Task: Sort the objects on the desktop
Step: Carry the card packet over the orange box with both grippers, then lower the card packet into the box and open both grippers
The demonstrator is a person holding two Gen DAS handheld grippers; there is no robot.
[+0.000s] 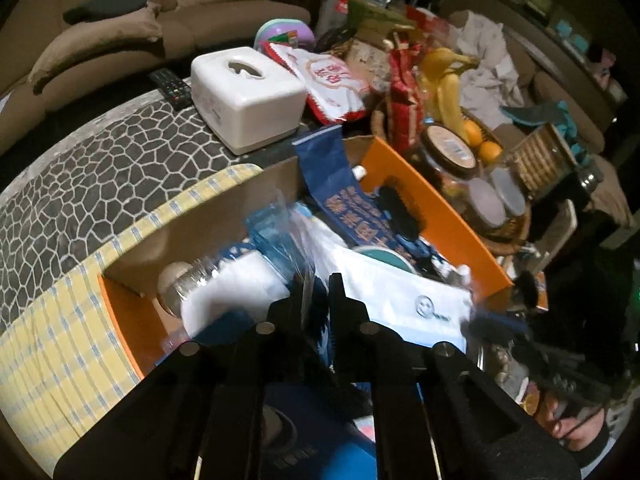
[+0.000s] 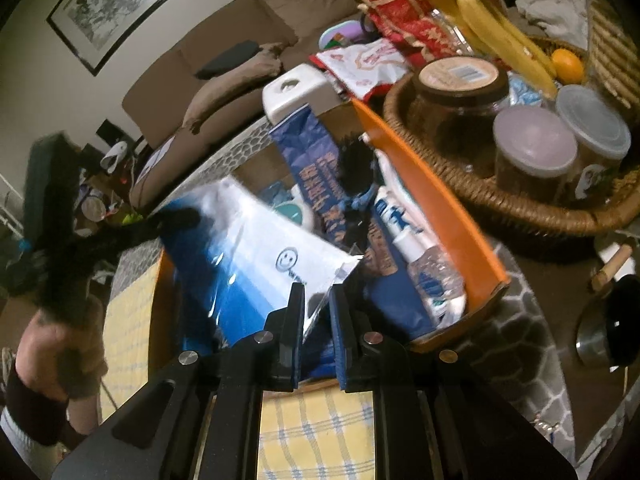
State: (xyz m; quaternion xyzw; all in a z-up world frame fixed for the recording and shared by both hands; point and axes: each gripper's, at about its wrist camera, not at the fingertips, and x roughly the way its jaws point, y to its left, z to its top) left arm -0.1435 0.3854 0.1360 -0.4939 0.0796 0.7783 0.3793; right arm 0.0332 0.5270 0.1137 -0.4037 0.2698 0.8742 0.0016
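On the far left of my right wrist view I see the left gripper (image 2: 176, 220), blurred, reaching from the left over the near-left corner of the orange box (image 2: 432, 200), with the person's left hand (image 2: 52, 344) gripping its handle low at the left edge. In my left wrist view, the left gripper (image 1: 318, 292) points down into the box; its fingers (image 1: 298, 296) are drawn nearly together on clear plastic film at the edge of the blue-and-white plastic bag (image 1: 404, 300), which lies on top of the box contents. A clear bottle (image 1: 188, 284) lies at the near-left inside corner, just beside the bag. The box sits on a yellow checked cloth (image 1: 60, 340) over a table (image 1: 80, 184) with a pebble pattern. Further right in the box, a dark blue packet (image 1: 336, 176) with gold lettering leans against the far wall, and a black brush (image 1: 400, 212) rests beside the orange right wall. In the right wrist view, the right gripper (image 2: 318, 300) points at the near wall of the box from the near side; its fingers (image 2: 296, 304) are close together and pinch the near corner of the same bag (image 2: 248, 256). To the right of the box stands a wicker basket (image 2: 500, 200) with lidded jars (image 2: 532, 152), and bananas (image 2: 492, 28) lie beyond.
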